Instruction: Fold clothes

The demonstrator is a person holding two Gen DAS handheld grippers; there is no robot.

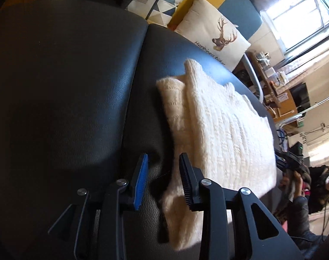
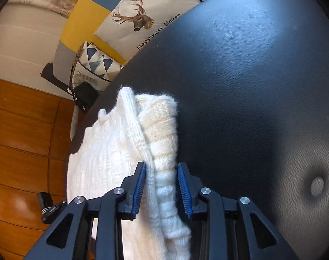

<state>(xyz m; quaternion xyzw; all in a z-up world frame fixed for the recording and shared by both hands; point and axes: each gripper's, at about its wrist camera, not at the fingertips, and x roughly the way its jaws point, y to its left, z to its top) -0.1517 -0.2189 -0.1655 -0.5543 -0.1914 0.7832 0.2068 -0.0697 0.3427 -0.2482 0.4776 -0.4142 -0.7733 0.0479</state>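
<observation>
Centrally: cream chunky-knit sweater point(image 1: 218, 130), folded into a long narrow stack, flat on black leatherette cushion top point(image 1: 67, 86). Right gripper point(image 2: 162, 186): part open, straddling folded edge, pads apparently just clear. Left gripper point(image 1: 164, 179): part open, beside the other end, empty. Beyond: deer-print cushion point(image 1: 216, 41), probably mere backdrop.

Left claw point(image 1: 163, 181) parted; right claw point(image 2: 162, 189) parted, angled down.

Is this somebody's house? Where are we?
Probably a living room at home: a deer cushion and a triangle-patterned cushion sit behind a black leather seat, with a wooden floor.
</observation>
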